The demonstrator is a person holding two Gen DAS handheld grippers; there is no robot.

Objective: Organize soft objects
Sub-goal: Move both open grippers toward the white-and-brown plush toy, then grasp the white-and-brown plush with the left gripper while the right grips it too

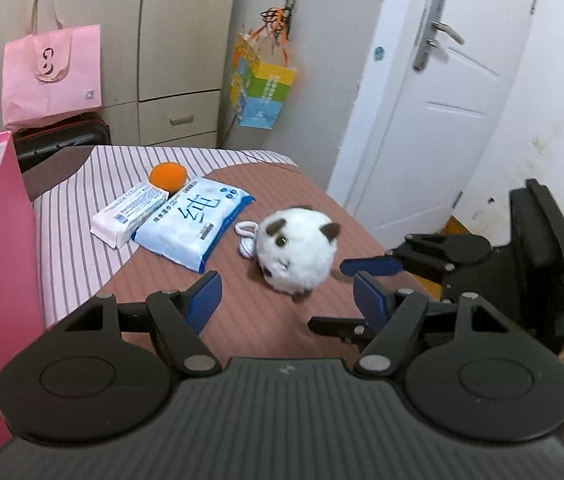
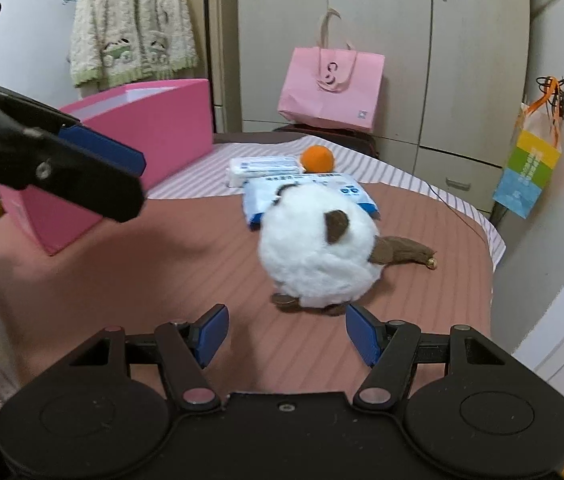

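Only right view shows plush toy brown tail.

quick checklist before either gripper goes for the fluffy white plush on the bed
1. Left gripper open with nothing between its pads: ok.
2. Right gripper open and empty: ok.
3. White plush toy free on the bed cover, nothing lying on it: ok.
4. Plush lined up with the right gripper: ok, it sits just ahead of the fingertips, slightly right of centre.
5. Grippers apart from each other: cannot tell; both close in on the plush from different sides.
6. Pink box open and reachable as a drop place: open top ok, how full it is cannot tell.
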